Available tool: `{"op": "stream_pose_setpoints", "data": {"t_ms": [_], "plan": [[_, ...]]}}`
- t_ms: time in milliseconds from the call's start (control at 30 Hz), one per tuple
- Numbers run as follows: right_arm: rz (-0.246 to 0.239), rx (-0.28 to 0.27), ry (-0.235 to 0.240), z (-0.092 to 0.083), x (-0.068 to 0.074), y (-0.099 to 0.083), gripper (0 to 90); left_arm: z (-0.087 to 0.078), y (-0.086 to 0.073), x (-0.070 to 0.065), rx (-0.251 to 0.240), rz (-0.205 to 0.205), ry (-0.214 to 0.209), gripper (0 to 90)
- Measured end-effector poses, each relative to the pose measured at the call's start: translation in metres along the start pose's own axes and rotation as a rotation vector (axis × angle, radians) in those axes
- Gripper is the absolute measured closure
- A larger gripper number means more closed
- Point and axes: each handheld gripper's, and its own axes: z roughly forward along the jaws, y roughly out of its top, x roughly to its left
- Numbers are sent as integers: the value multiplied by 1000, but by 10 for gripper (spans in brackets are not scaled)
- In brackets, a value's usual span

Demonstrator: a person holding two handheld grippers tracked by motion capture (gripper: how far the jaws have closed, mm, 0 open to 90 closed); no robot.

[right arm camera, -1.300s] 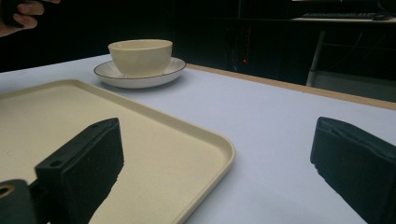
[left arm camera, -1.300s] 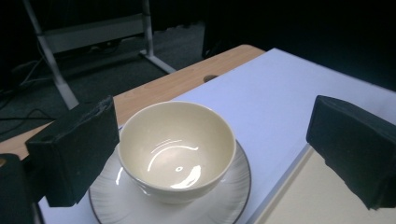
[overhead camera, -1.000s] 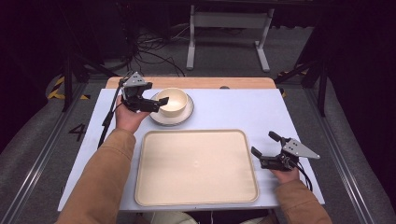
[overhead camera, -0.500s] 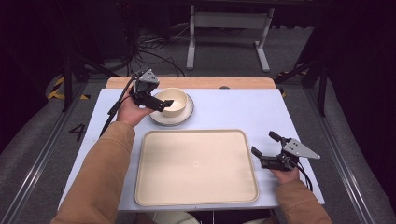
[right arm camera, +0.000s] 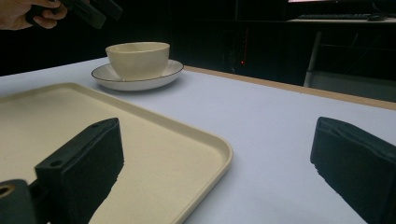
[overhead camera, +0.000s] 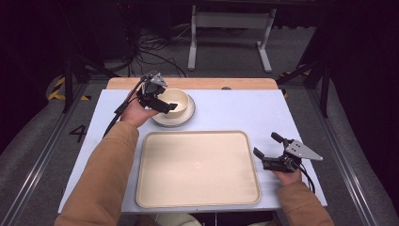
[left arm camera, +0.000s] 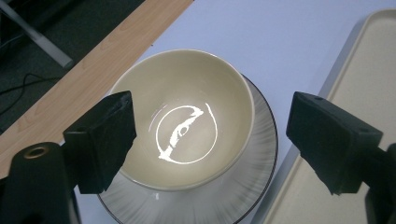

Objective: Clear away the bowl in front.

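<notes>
bowl below left gripper

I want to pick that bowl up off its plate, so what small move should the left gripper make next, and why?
Probably lower the left gripper a little further so its fingers straddle the bowl's rim. Its jaws have just been closing but stand open above the bowl, nothing between them, and the bowl sits on the plate.

Beyond the white tabletop with its wooden far edge, a grey metal stand rests on grey carpet; black cables tangle left of the stand, darkness behind.
</notes>
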Motion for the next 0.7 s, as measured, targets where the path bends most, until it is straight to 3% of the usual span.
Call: {"op": "stream_pose_setpoints", "data": {"t_ms": [33, 200, 500, 700], "plan": [[0, -1, 0, 0, 0, 0, 31, 2, 0, -2, 6, -11, -3, 200], [0, -2, -2, 0, 0, 0, 31, 9, 0, -3, 39, 16, 1, 221], [0, -6, -5, -1, 0, 0, 31, 29, -5, -3, 113, 17, -35, 254], [0, -8, -7, -1, 0, 0, 31, 41, -5, -7, 149, 47, -31, 341]]}}
